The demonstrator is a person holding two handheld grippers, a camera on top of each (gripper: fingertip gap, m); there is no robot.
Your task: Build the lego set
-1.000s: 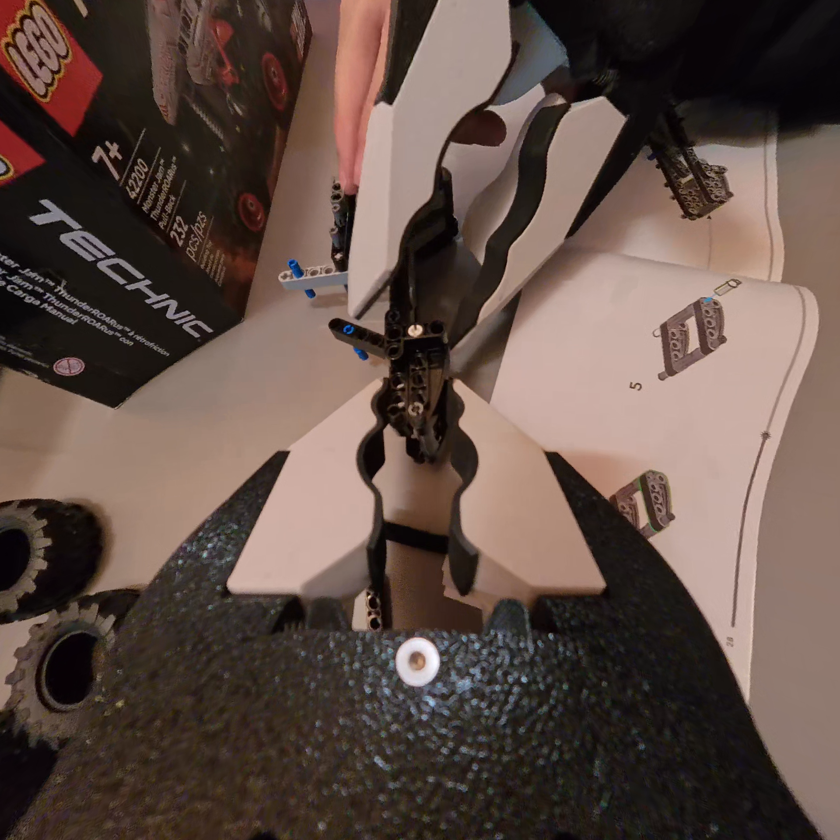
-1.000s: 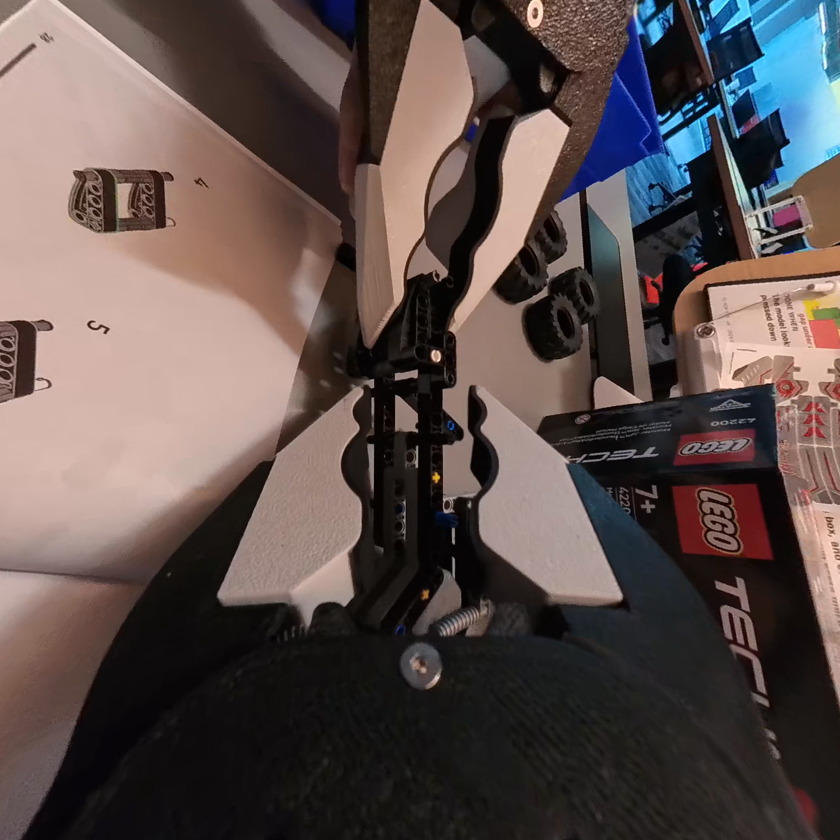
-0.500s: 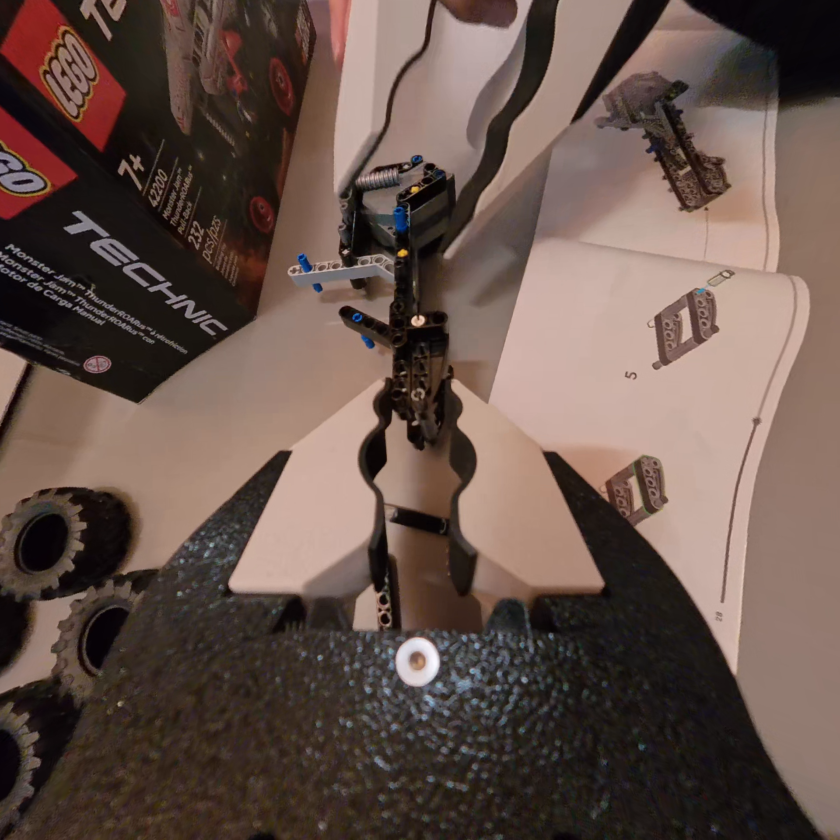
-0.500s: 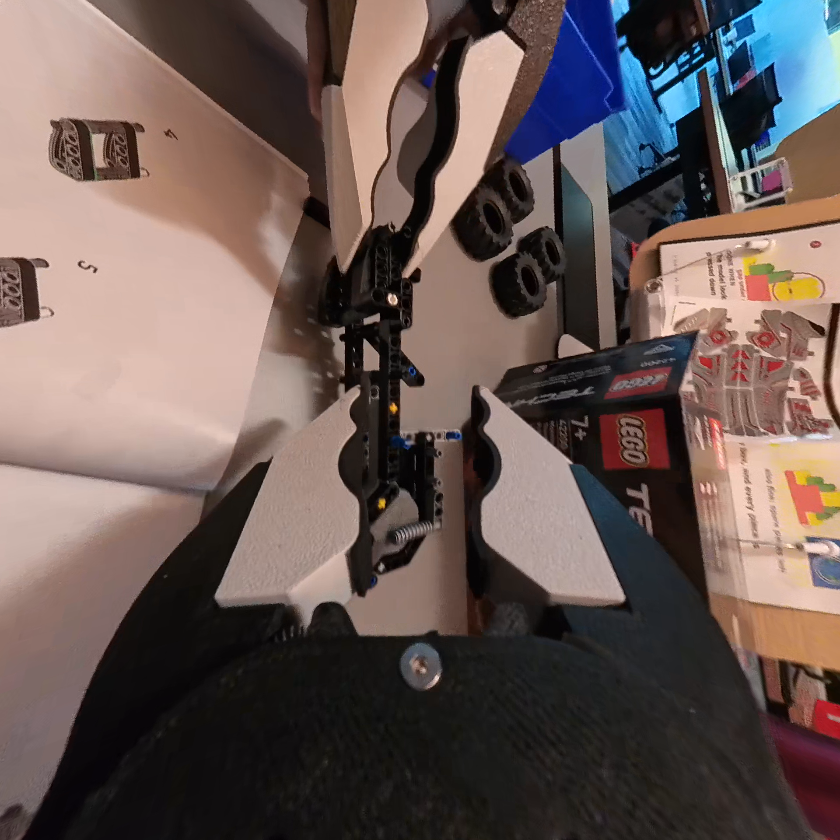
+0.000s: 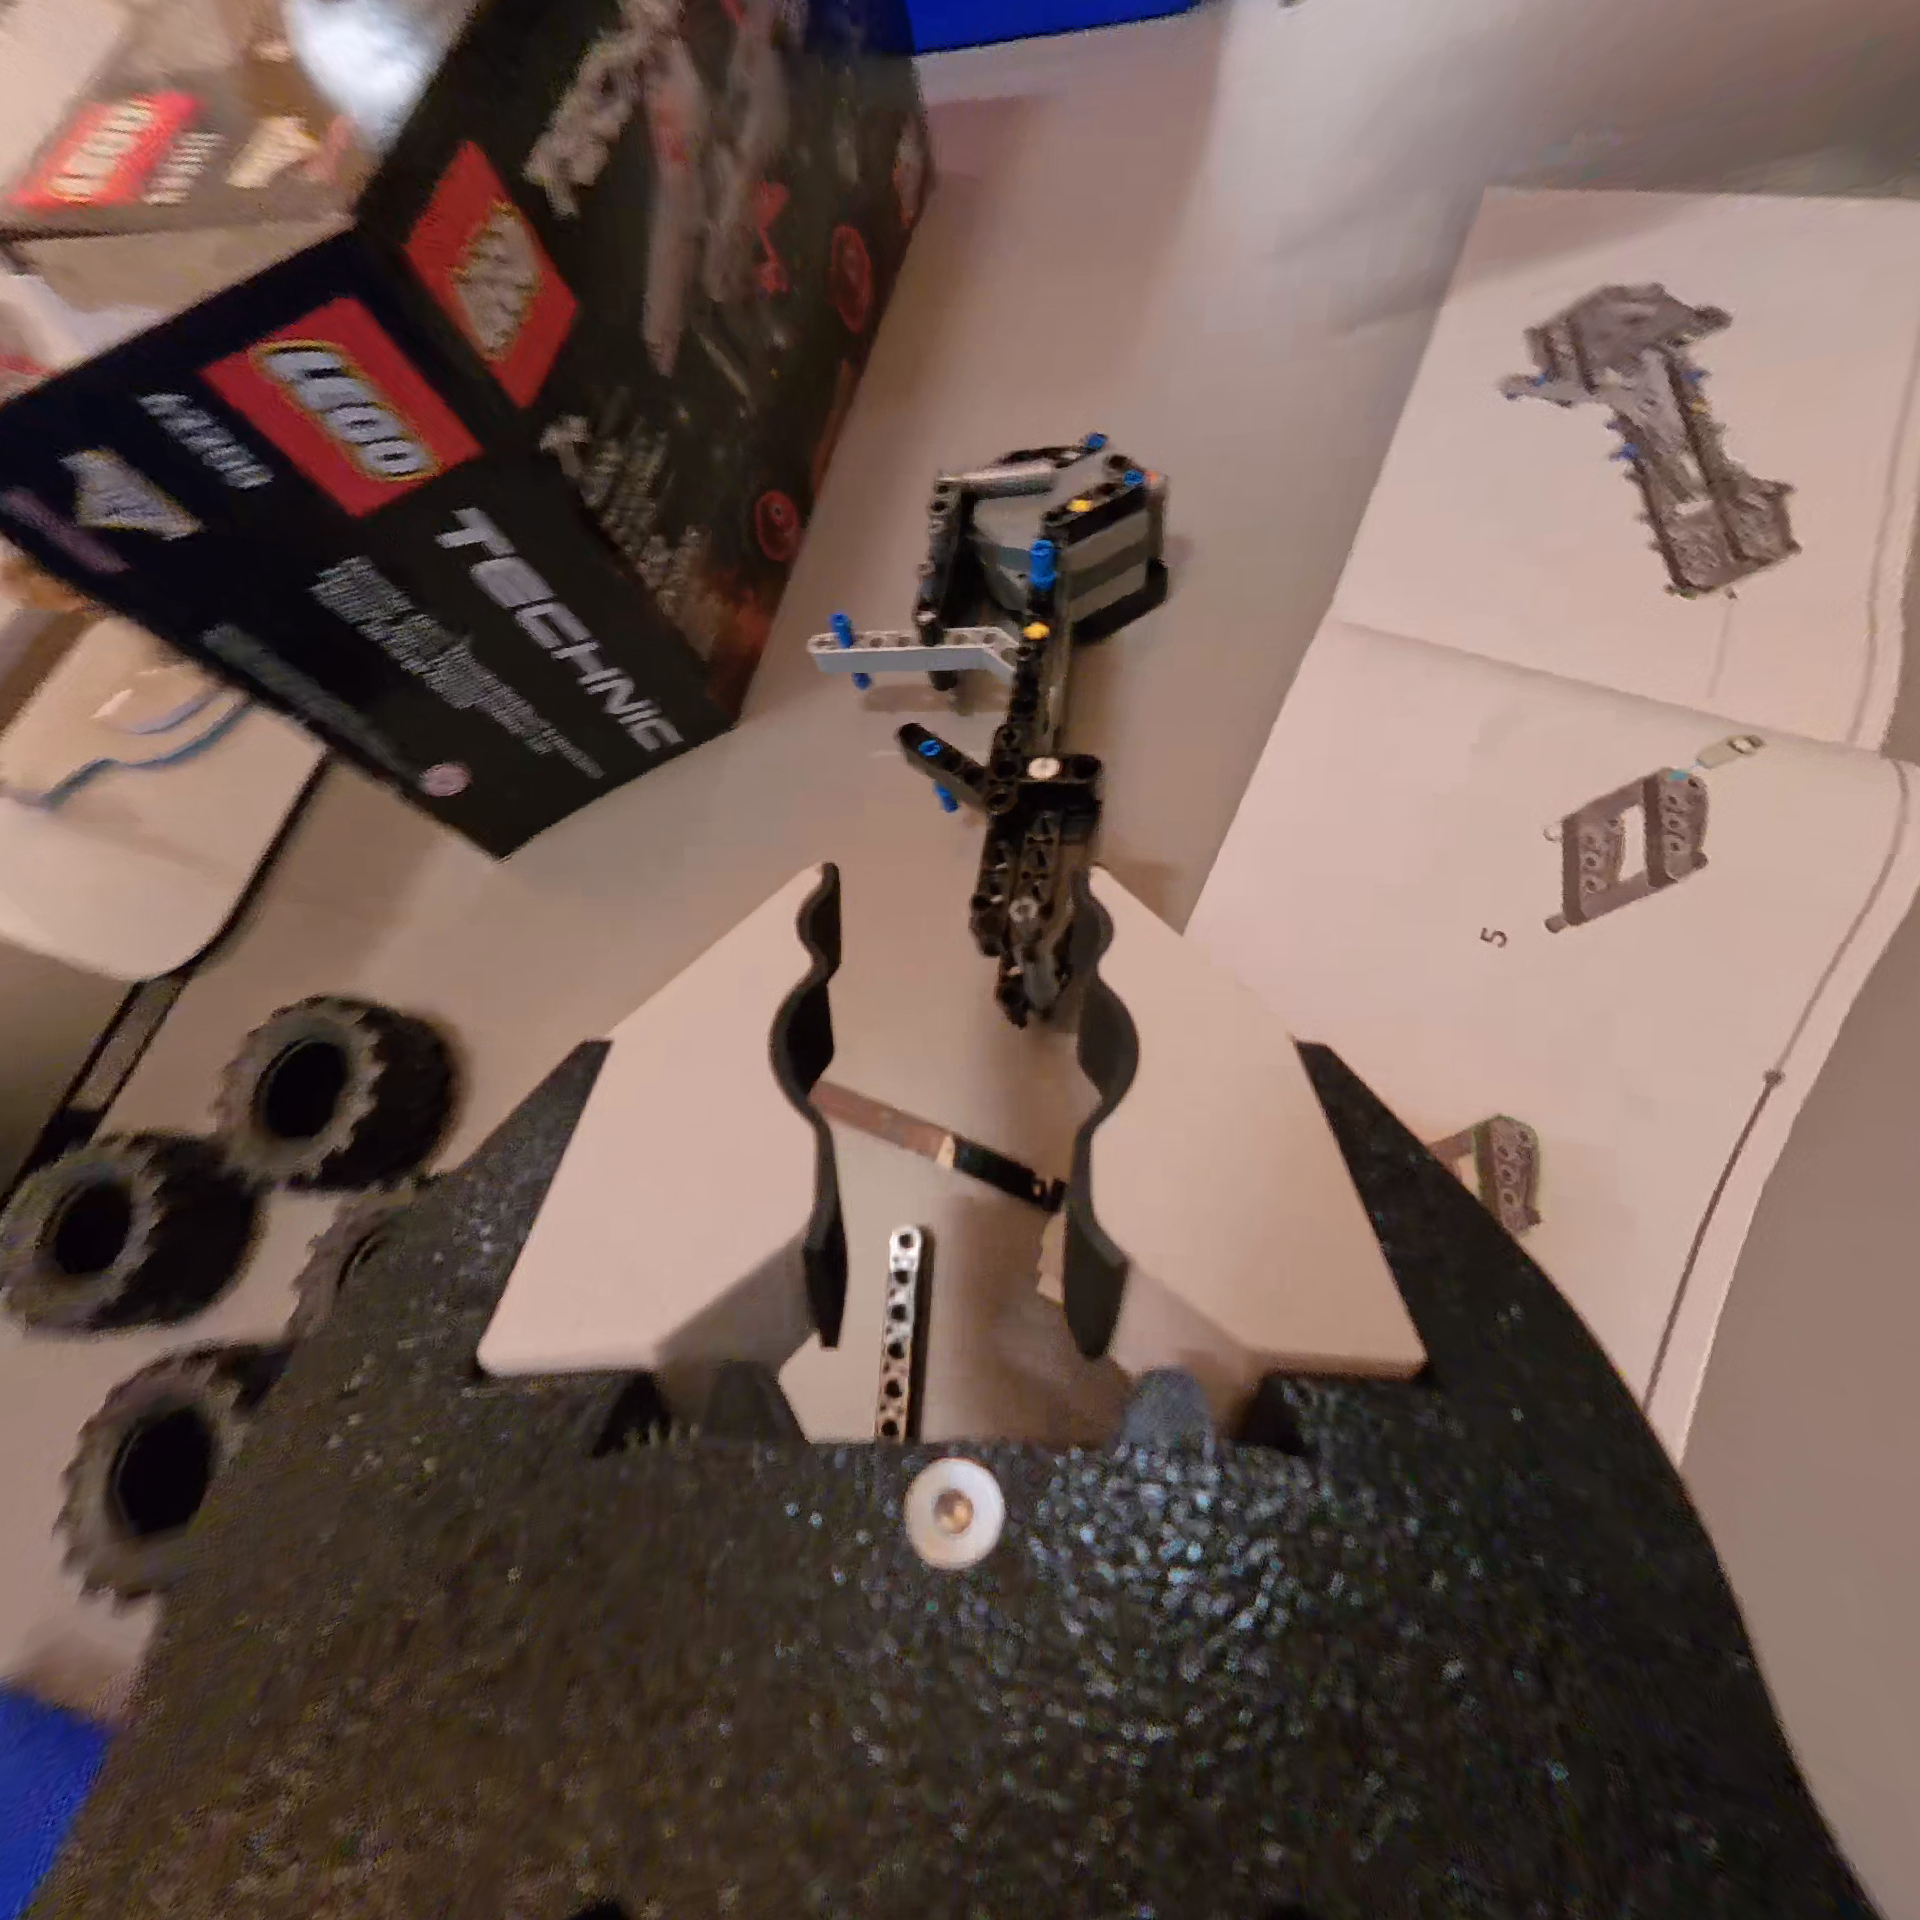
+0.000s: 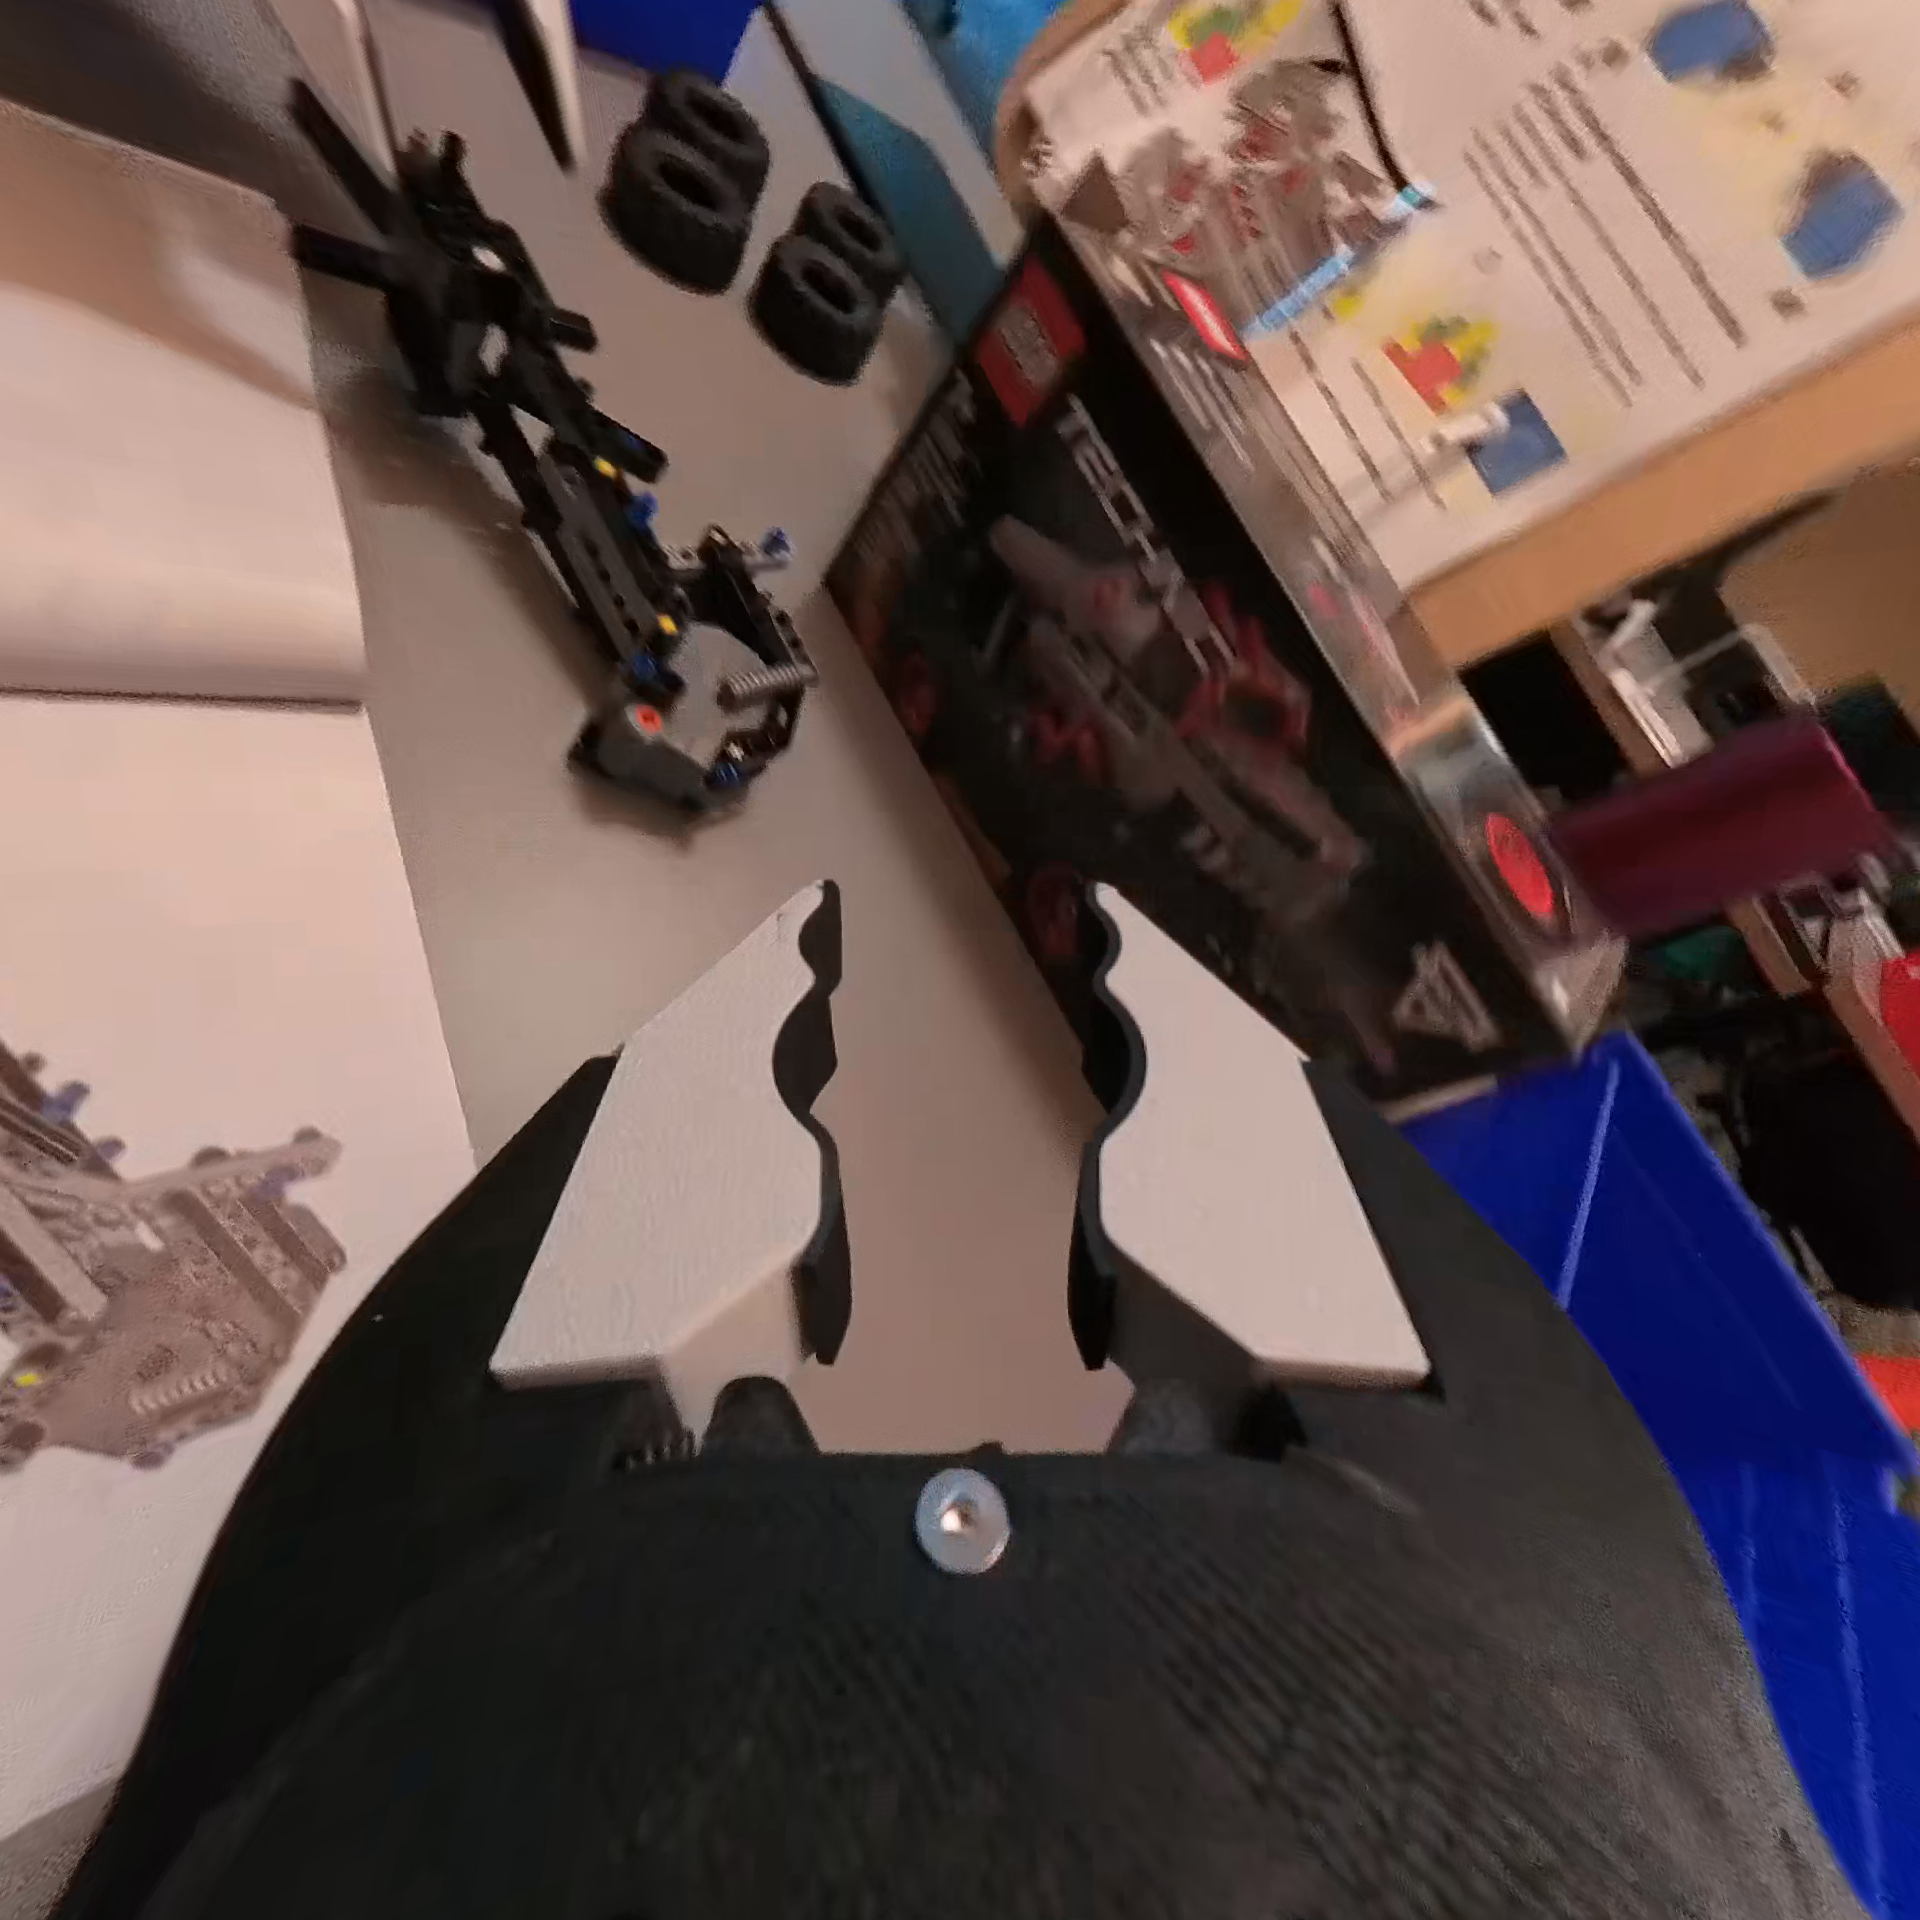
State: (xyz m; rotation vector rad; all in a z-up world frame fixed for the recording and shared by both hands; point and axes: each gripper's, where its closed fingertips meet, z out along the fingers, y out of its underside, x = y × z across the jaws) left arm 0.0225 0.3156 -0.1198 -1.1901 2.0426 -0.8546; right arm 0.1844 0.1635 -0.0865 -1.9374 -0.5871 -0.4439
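The chassis [image 5: 1023,727] lies on the table [image 5: 436,914], its near end just past the left gripper [image 5: 956,894] at 12 o'clock, close against the right finger [image 5: 1195,1101]. The left gripper is spread open and holds nothing. In the right wrist view the chassis [image 6: 582,499] sits well off at 11 o'clock from the right gripper [image 6: 961,904], which tilts and also gapes empty. The box [image 5: 499,436] stands at 10 o'clock, tyres [image 5: 208,1174] at 8, the manual [image 5: 1538,790] at 2. Half a second earlier the left gripper pinched the chassis end and the right one straddled it; both have since let go and pulled back.
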